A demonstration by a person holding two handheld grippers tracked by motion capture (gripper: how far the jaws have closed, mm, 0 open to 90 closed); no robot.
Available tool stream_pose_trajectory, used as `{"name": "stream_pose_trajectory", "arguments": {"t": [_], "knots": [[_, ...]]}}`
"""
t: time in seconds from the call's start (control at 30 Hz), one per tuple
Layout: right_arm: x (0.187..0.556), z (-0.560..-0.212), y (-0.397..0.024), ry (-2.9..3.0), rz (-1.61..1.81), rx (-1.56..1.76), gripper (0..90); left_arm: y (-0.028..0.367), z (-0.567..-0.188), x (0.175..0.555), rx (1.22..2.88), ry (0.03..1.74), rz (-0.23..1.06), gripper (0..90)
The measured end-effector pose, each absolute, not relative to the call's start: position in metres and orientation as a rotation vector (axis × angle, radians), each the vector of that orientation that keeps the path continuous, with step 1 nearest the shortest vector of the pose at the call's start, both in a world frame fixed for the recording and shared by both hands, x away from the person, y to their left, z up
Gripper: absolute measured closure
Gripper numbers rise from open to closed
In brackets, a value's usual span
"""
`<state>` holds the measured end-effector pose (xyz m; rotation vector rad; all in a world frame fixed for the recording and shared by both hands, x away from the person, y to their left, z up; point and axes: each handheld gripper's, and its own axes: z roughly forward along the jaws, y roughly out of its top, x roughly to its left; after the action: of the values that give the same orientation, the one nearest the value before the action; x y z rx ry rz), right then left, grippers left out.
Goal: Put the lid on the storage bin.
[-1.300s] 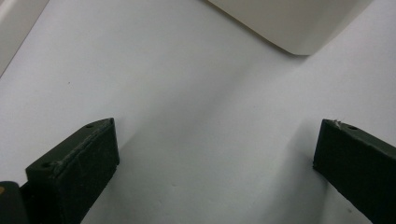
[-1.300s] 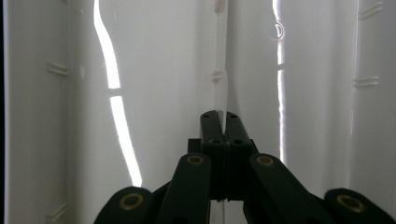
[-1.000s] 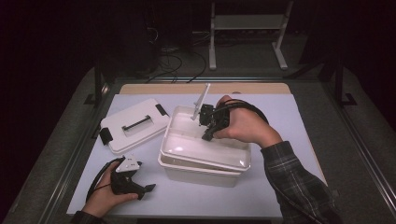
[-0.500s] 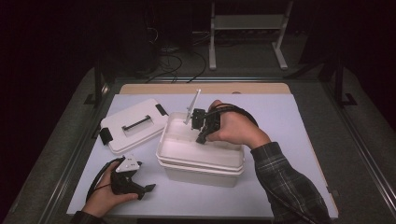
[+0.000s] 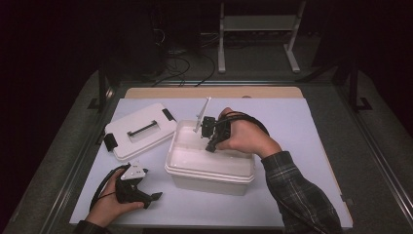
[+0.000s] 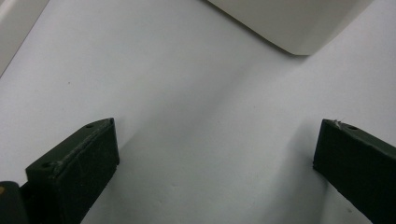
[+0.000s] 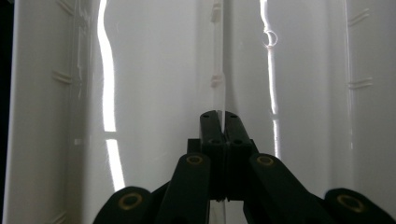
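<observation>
Right gripper clamped on a clear divider inside the white box; left gripper resting idle with jaws apart.

A pale lavender table mat (image 5: 302,126) carries a white rectangular plastic storage box (image 5: 210,168), open at its middle, with its white lid with black handle and clips (image 5: 140,130) lying flat just beside it on the left. Over the box's far rim, the right gripper (image 5: 213,134) has its jaws pressed together on a thin clear plastic divider panel (image 7: 221,84), held edge-on within the box. The left gripper (image 5: 141,191) rests on the mat near the box's front corner, jaws wide apart, holding nothing.
</observation>
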<state>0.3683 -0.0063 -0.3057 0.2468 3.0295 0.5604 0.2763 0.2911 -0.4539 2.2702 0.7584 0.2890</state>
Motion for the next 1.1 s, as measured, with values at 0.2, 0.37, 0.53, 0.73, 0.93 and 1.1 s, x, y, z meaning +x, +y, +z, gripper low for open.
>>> {"name": "stream_pose_trajectory", "arguments": {"t": [0.2,0.37,0.53,0.73,0.93,1.1], "knots": [[0.368,-0.310,-0.009,3.023,0.605,0.260,87.4,0.291,-0.454,0.276,2.268,0.759,0.290,0.0],[0.367,-0.311,-0.010,3.022,0.624,0.261,86.3,0.291,-0.454,0.276,2.268,0.759,0.290,0.0],[0.367,-0.311,-0.010,3.011,0.626,0.265,77.0,0.291,-0.454,0.276,2.268,0.759,0.290,0.0],[0.364,-0.302,-0.019,2.979,0.707,0.294,64.6,0.291,-0.454,0.276,2.268,0.759,0.290,0.0],[0.359,-0.292,-0.039,2.930,0.794,0.351,45.1,0.291,-0.454,0.276,2.269,0.759,0.290,0.0],[0.355,-0.288,-0.066,2.869,0.847,0.437,36.7,0.291,-0.454,0.276,2.274,0.757,0.291,0.0]]}}
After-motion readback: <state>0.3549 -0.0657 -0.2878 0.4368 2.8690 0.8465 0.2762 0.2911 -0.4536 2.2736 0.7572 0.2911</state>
